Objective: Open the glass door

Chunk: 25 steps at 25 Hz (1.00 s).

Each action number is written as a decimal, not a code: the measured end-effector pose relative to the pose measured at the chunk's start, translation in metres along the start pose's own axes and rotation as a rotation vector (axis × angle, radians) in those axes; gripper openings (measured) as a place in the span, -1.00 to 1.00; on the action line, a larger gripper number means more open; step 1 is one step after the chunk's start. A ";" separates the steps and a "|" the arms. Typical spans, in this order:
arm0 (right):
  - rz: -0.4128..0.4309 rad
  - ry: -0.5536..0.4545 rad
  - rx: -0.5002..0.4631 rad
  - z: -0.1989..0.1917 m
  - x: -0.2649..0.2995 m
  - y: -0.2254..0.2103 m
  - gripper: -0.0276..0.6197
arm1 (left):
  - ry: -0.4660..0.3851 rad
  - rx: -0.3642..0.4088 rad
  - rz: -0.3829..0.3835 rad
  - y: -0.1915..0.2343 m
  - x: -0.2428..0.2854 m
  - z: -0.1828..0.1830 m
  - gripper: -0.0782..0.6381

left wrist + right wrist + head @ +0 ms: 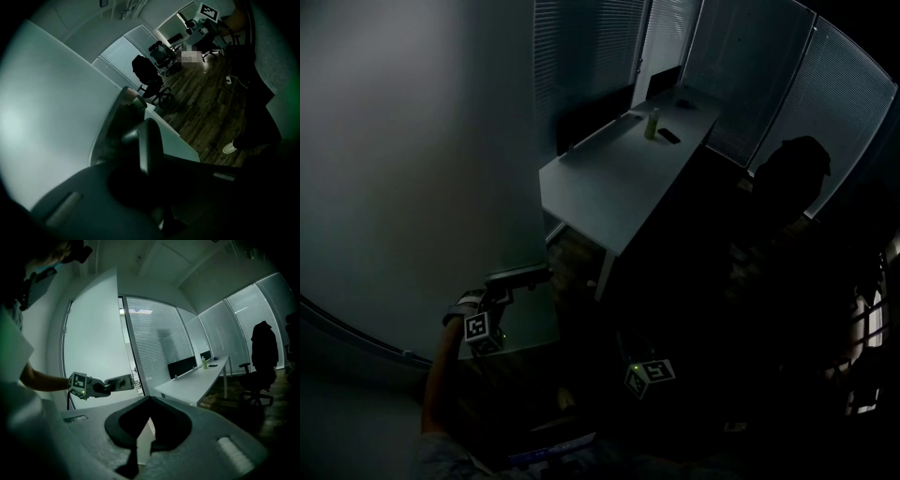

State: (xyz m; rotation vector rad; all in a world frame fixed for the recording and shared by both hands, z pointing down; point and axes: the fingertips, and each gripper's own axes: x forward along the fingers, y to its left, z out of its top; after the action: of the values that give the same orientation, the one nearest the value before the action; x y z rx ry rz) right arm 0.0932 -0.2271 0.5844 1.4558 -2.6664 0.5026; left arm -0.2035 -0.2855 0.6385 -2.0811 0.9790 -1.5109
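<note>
Frosted glass, pale grey-green in the dim room: door (93, 333), one tall smooth panel, blank and evenly lit, filling the left of every view. Dark-framed free edge, upright, just beside the slatted blinds (159, 333) that wall the room. Next in size, a long white desk (619, 178) set along those blinds, then a dark chair (258, 376) near its end. Left gripper (132, 382) held out on a bare forearm, tips right at the door's edge; jaws narrow, almost together; impossible to tell whether pinching the edge or only against it. Right gripper (150, 398) well apart from the door, jaws closed tip to tip on nothing. Smallest, a bottle (652, 124) upright on the desk.
</note>
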 end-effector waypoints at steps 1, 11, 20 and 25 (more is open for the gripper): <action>0.001 -0.002 -0.002 0.003 -0.003 0.003 -0.91 | -0.002 0.005 0.000 -0.002 -0.002 0.000 -0.74; -0.032 -0.015 -0.001 -0.005 -0.046 0.003 -0.91 | -0.017 0.036 -0.012 -0.031 -0.025 0.006 -0.75; -0.025 -0.021 -0.009 -0.020 -0.098 0.021 -0.91 | -0.018 0.068 -0.018 -0.074 -0.061 0.014 -0.77; -0.034 -0.017 0.002 -0.023 -0.109 0.021 -0.91 | -0.014 0.086 -0.030 -0.081 -0.068 0.014 -0.78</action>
State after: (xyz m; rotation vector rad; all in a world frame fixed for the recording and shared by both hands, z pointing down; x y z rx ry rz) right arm 0.1338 -0.1210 0.5783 1.5095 -2.6499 0.4920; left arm -0.1771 -0.1827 0.6419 -2.0522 0.8658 -1.5238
